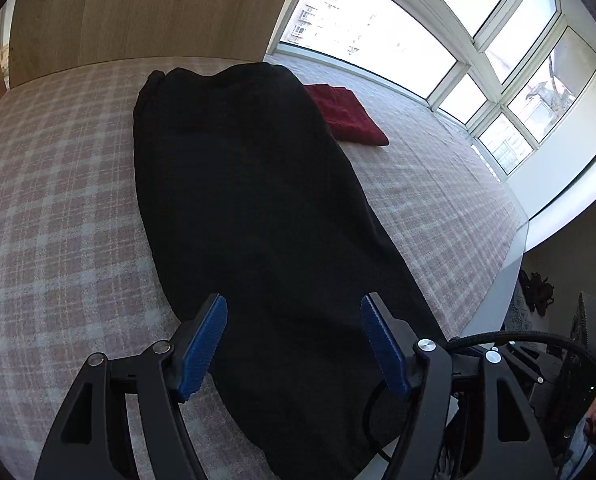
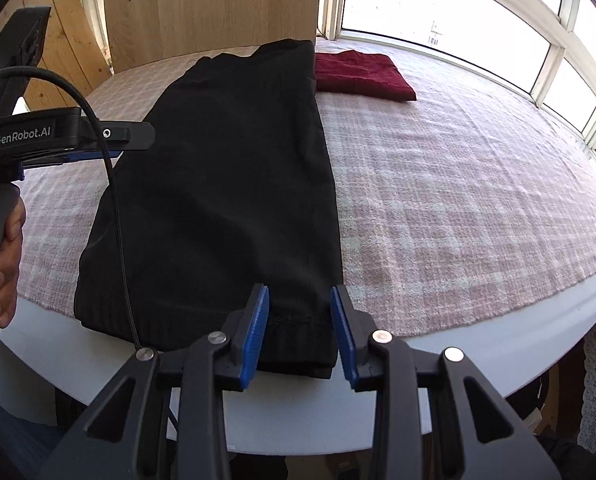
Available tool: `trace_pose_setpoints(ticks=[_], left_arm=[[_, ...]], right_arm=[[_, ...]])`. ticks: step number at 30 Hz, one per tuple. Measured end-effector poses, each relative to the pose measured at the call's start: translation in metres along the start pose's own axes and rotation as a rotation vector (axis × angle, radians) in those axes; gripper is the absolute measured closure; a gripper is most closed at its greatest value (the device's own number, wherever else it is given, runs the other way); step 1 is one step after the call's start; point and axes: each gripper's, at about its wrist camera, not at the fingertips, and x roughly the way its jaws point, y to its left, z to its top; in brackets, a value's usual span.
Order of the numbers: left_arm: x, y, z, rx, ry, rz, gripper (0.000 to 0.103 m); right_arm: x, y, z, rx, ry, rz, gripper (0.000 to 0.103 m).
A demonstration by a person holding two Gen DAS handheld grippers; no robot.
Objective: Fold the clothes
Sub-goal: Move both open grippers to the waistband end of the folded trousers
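- Right claw [image 2: 299,320]: nearest the lens in the right wrist view, blue ribbed pads spread apart and holding nothing. It hovers over the near right corner of the black garment, at the ribbed hem.
- Left claw [image 1: 294,340]: pads spread wide and empty, poised above the near end of the black garment. In the right wrist view it shows side-on at the garment's left edge, held by a person's hand [image 2: 4,256].
- Black garment [image 2: 218,184]: the landmark. It lies lengthwise on the bench [image 2: 337,404], its ribbed near hem just over the edge of the plaid cloth [image 2: 457,184], its far end toward the wooden panel [image 2: 210,8]. It looks already doubled lengthwise, with stacked layers visible at the near right corner. Whether a further fold is wanted the pictures do not settle.
- Handling, as judged: soft, limp knit, light, not fragile. It will sag and drag between the two holds, and the layers may slide apart. The ribbed hem is the thickest, firmest part.
- Hold points, as judged: the two near hem corners, one per claw, with every layer caught in the pinch.
- Red garment [image 2: 363,76]: folded flat, beyond the black garment's far right corner, close against it; contact cannot be told.
- Windows [image 2: 437,4]: right of and beyond the black garment.
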Motion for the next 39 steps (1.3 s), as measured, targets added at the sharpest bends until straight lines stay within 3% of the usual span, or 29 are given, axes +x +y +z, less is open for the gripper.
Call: trace_pose_setpoints(ticks=[3, 7, 9, 15, 18, 26, 31, 34, 39], left_arm=[[0.006, -0.008, -0.029, -0.002, 0.008, 0.062, 0.035], [0.008, -0.029, -0.066, 0.081, 0.002, 0.215, 0.03], [-0.001, -0.032, -0.077, 0.067, -0.009, 0.257, 0.03], [-0.027, -0.001, -0.09, -0.198, -0.024, 0.23, 0.029], [-0.033, 0.008, -0.094, -0.25, -0.032, 0.23, 0.029], [-0.042, -0.024, -0.092, -0.157, -0.025, 0.425, 0.029], [-0.053, -0.023, -0.095, -0.218, -0.018, 0.386, 0.029], [-0.042, -0.019, -0.095, -0.247, 0.002, 0.358, 0.029], [-0.026, -0.016, -0.094, -0.3, 0.002, 0.26, 0.029]], right_arm=[[0.008, -0.014, -0.001, 0.006, 0.011, 0.056, 0.061], [-0.007, -0.028, 0.002, -0.07, -0.061, 0.085, 0.061], [-0.011, -0.038, 0.001, -0.084, -0.061, 0.118, 0.061], [-0.005, -0.083, -0.01, 0.025, -0.025, 0.278, 0.061], [-0.004, -0.086, -0.012, 0.031, -0.019, 0.284, 0.061], [-0.023, -0.076, -0.008, 0.018, -0.025, 0.248, 0.061], [-0.037, -0.074, -0.007, 0.034, -0.035, 0.228, 0.061], [-0.041, -0.076, -0.007, 0.066, -0.029, 0.287, 0.061], [-0.003, -0.059, -0.01, 0.097, 0.052, 0.366, 0.06]])
